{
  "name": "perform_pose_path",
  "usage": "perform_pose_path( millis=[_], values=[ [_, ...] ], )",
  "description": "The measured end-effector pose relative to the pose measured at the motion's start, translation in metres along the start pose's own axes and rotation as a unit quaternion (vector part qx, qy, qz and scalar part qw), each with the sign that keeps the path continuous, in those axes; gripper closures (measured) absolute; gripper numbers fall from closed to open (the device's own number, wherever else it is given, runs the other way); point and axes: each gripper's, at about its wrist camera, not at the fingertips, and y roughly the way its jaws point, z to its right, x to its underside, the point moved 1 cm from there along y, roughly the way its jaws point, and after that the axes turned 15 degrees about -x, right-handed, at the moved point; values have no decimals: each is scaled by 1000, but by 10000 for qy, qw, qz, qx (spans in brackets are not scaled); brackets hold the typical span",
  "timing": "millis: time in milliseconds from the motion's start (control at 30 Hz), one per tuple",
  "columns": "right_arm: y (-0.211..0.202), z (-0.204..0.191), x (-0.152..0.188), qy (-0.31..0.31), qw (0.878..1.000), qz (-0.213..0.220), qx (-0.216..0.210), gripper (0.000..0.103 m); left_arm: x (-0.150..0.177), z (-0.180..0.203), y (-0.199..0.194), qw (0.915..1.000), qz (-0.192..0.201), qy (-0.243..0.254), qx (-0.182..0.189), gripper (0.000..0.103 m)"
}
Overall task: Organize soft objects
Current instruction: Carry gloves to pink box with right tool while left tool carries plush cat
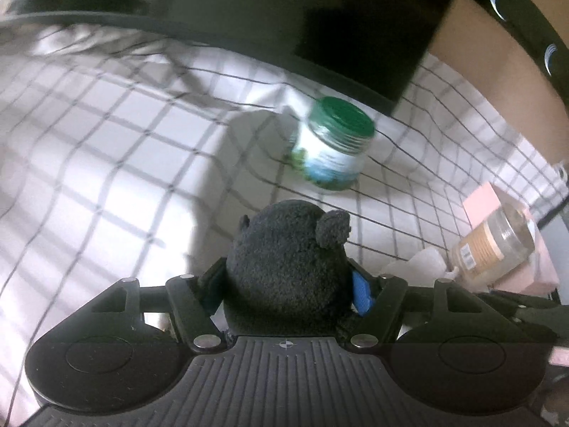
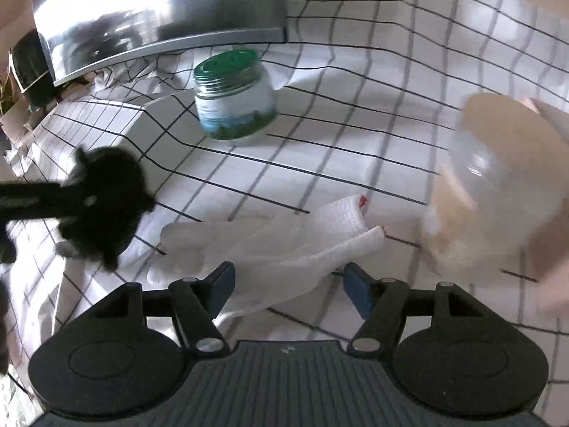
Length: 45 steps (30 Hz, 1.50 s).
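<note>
While the left gripper (image 1: 290,284) points down at a white cloth (image 1: 106,163) checked with thin dark lines, its jaws are closed on a black plush toy (image 1: 288,270), whose round body fills the gap between the blue pads (image 1: 362,291) and whose small ear sticks up on the right. Beyond the toy stands a jar (image 1: 332,146) with a green lid and a white and green label, blurred, upright on the cloth. Behind it lies a dark flat panel (image 1: 320,28). At the right edge a clear jar (image 1: 494,245) with a tan band lies on its side beside a pink box (image 1: 483,199), with a bit of white fabric (image 1: 419,263) just in front of it.

From the right wrist camera, the right gripper (image 2: 290,288) has its jaws well apart, nothing pressed between the pads. A white glove (image 2: 284,245) lies flat on the cloth (image 2: 355,71) just ahead of and partly between the fingertips, its cuff toward the right with a small red mark at the hem. At the left, the plush toy (image 2: 103,203) is seen held by the other gripper, above the cloth, blurred. The green-lidded jar (image 2: 234,99) stands further back, near a shiny grey panel (image 2: 160,17). At the right the clear jar (image 2: 498,185) shows large and blurred, close to the glove's cuff.
</note>
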Motion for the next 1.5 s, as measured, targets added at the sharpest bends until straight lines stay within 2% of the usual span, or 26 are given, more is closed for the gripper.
perform_pose_path(
  millis=[167, 233, 367, 500, 567, 600, 633, 667, 733, 833, 967, 1133, 1333, 1500],
  values=[
    [14, -9, -14, 570, 9979, 176, -246, 26, 5, -21, -10, 9994, 84, -328, -103, 30],
    [21, -16, -16, 546, 9979, 218, -258, 20, 6, -25, -14, 9990, 145, -410, -119, 30],
    [45, -42, -21, -238, 9996, 57, 151, 19, 6, -28, -22, 9983, 286, -385, -341, 30],
    [53, -56, -18, -1003, 9943, -28, 351, 21, 5, -27, -29, 9964, 376, -69, -750, 30],
    [50, -56, -19, -1153, 9930, -86, 252, 38, 1, -25, -33, 9954, 425, -16, -858, 30],
    [47, -57, -20, -1222, 9923, -145, 129, 57, -1, -24, -34, 9950, 451, -8, -890, 30],
    [44, -57, -21, -1274, 9916, -213, 74, 69, -3, -22, -36, 9946, 489, 5, -918, 30],
    [42, -59, -22, -1345, 9905, -292, 36, 71, -5, -20, -38, 9942, 535, 18, -928, 30],
    [33, -61, -26, -1434, 9890, -342, -85, 83, -10, -14, -41, 9940, 613, 54, -901, 30],
    [9, -62, -35, -1469, 9887, -181, -235, 86, -17, -1, -48, 9937, 737, 157, -833, 30],
    [-36, -58, -61, -1401, 9891, 238, -382, 88, -34, 21, -60, 9925, 988, 235, -681, 30],
    [-114, -41, -101, -1306, 9854, 1043, -323, 88, -70, 55, -83, 9875, 1484, 291, -442, 30],
    [-210, -5, -128, -1432, 9672, 2074, 320, 88, -112, 123, -112, 9778, 2021, 546, 89, 30],
    [-269, 44, -121, -1200, 9513, 2662, 990, 88, -131, 194, -115, 9740, 2003, 744, 746, 30]
  ],
)
